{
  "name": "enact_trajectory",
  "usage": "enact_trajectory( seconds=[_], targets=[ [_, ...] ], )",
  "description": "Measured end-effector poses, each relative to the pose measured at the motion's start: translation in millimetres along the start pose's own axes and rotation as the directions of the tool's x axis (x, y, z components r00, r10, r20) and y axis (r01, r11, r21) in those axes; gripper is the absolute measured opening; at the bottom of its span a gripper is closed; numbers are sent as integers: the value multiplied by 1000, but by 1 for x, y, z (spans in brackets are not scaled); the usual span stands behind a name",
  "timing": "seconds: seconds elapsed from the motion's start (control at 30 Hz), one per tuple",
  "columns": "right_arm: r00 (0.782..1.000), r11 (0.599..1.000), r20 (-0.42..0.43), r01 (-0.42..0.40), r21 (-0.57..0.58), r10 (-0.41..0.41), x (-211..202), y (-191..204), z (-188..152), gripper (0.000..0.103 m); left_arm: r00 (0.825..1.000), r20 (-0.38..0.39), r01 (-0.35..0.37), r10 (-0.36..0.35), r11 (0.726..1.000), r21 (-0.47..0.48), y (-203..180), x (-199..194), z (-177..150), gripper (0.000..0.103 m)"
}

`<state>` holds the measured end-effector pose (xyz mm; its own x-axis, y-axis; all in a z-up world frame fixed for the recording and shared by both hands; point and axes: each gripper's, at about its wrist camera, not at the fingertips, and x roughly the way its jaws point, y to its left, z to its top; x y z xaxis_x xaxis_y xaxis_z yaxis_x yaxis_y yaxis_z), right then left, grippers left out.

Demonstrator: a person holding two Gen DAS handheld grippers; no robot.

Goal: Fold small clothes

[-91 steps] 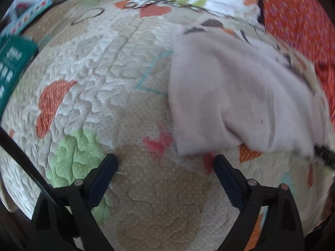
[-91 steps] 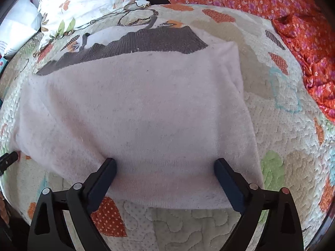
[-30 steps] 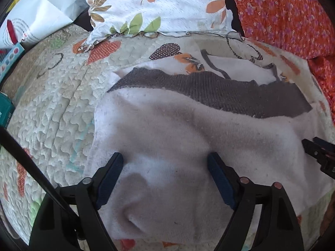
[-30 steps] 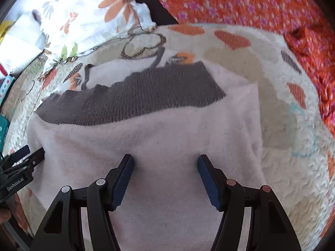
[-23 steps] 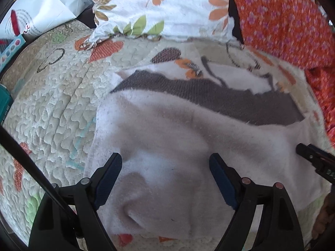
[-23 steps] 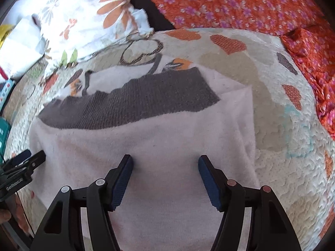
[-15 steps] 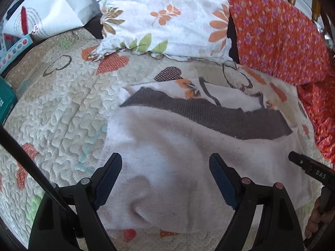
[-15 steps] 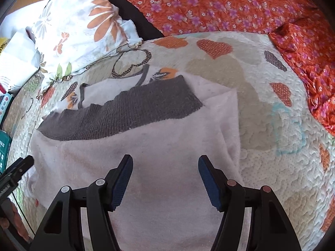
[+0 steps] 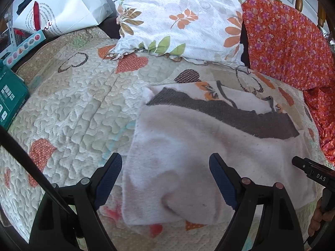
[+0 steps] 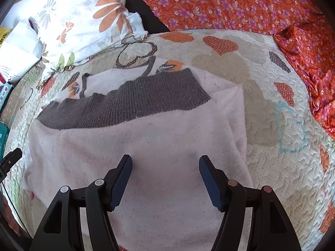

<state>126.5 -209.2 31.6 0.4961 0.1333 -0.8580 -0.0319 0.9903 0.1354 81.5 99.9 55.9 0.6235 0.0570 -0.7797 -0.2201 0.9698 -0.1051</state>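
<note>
A small pale pink garment [image 9: 199, 150] [image 10: 146, 146] with a dark grey knitted band [image 9: 230, 113] [image 10: 129, 102] lies folded on the quilted bedspread [image 9: 73, 108]. My left gripper [image 9: 165, 167] hangs open over the garment's near left part, nothing between its fingers. My right gripper [image 10: 165, 167] hovers open above the garment's near middle, pads apart and gripping no cloth. The right gripper's black tip and the hand holding it show at the right edge of the left wrist view. A white piece with a grey strap [image 10: 117, 77] peeks out beyond the band.
A floral white pillow [image 9: 178, 18] and an orange flowered cloth [image 9: 293, 48] [image 10: 240, 4] lie at the far side of the bed. A white paper bag [image 9: 60, 6] and a green box [image 9: 10, 102] sit far left. Bare quilt [image 10: 282, 125] lies right of the garment.
The left gripper has drawn back and risen, so more pillow and quilt show. The right gripper has stayed over the garment. Both have stayed open.
</note>
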Motion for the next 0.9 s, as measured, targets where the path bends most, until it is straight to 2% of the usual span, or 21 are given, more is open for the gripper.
enact_trajectory(
  seconds=[0.13,0.3,0.43,0.6,0.77,0.9],
  targets=[
    [1000,1000,1,1,-1,-1,0,1,0,71,1000,3,-25,25,1000,-3,7,0,-1,84],
    [1000,1000,15,6,-4,-6,-3,1,1,71,996,5,-90,90,996,24,10,2,-3,84],
    [999,1000,43,13,3,-13,-7,1,2,71,993,11,-121,120,990,71,6,1,-4,84],
    [997,1000,72,13,10,-13,-10,6,2,71,982,50,-185,180,971,152,-1,-4,-8,84],
    [997,999,76,18,-45,-14,-7,23,0,71,980,45,-198,193,965,170,1,-3,-11,84],
    [999,997,42,28,-72,-25,6,29,-4,72,979,32,-203,200,967,154,6,-1,-11,84]
  ],
)
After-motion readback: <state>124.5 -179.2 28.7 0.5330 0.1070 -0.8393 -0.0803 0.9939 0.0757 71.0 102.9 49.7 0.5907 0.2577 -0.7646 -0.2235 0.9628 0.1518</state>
